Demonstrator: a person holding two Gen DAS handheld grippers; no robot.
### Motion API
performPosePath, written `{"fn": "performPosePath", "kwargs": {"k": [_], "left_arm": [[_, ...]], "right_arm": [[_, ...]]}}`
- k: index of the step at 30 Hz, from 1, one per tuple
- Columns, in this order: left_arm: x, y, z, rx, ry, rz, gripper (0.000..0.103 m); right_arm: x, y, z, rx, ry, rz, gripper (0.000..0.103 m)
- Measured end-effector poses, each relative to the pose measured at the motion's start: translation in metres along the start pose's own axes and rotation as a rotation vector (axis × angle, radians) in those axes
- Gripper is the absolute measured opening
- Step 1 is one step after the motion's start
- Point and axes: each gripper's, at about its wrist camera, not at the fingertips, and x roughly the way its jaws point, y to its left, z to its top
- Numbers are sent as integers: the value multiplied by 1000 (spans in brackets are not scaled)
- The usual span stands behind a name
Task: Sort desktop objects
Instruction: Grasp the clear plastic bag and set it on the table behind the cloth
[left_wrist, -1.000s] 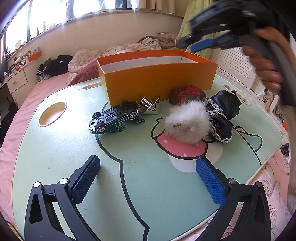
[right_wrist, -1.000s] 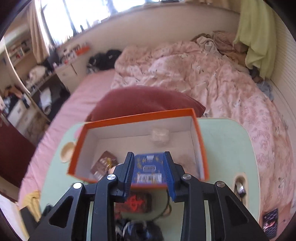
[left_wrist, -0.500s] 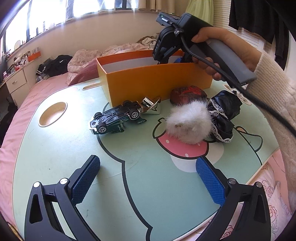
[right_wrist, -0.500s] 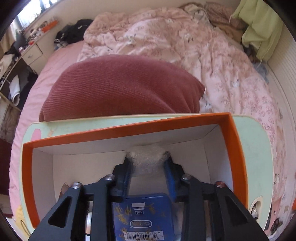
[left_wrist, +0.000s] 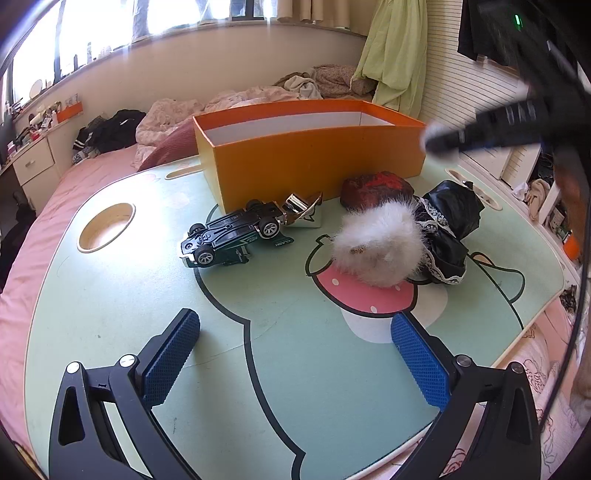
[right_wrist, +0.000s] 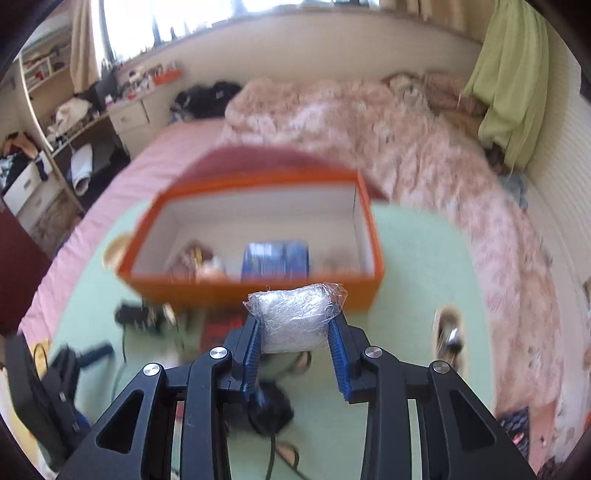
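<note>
An orange box (left_wrist: 317, 162) stands at the far side of the green lap table (left_wrist: 110, 295); it also shows in the right wrist view (right_wrist: 255, 291), holding a blue packet (right_wrist: 275, 256) and other small items. My right gripper (right_wrist: 295, 328) is shut on a clear plastic-wrapped bundle (right_wrist: 295, 317), held in the air above the table on the near side of the box. My left gripper (left_wrist: 295, 354) is open and empty, low over the near table. Ahead of it lie a dark toy car (left_wrist: 232, 232), a shiny metallic piece (left_wrist: 303, 206), a white fluffy ball (left_wrist: 376, 247), a red-black pouch (left_wrist: 376, 184) and a black lace cloth (left_wrist: 450, 221).
The table has a round cup hole (left_wrist: 105, 227) at the left. It rests on a pink bed (right_wrist: 406, 147) with a dark red pillow (left_wrist: 162, 151) behind the box. The right gripper's blurred body and cable (left_wrist: 517, 114) cross the upper right of the left wrist view.
My right gripper dipped into the box, left the blue packet there, closed on the plastic-wrapped bundle and lifted back out and away. My left gripper has not moved.
</note>
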Motion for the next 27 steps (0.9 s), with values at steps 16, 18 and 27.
{"fn": "performPosePath", "kwargs": {"k": [16,18,27], "left_arm": [[-1,1,-2,1,-1,-1,103],[-2,1,-2,1,-1,0,103],[-6,8,-5,-47,-7,53,103]], "right_arm": [[-24,-7,-94,80,-190,-22,96],[-16,-1,-110,83,-170,-16,96],[7,36,-138,-13,-256,-153,103]]}}
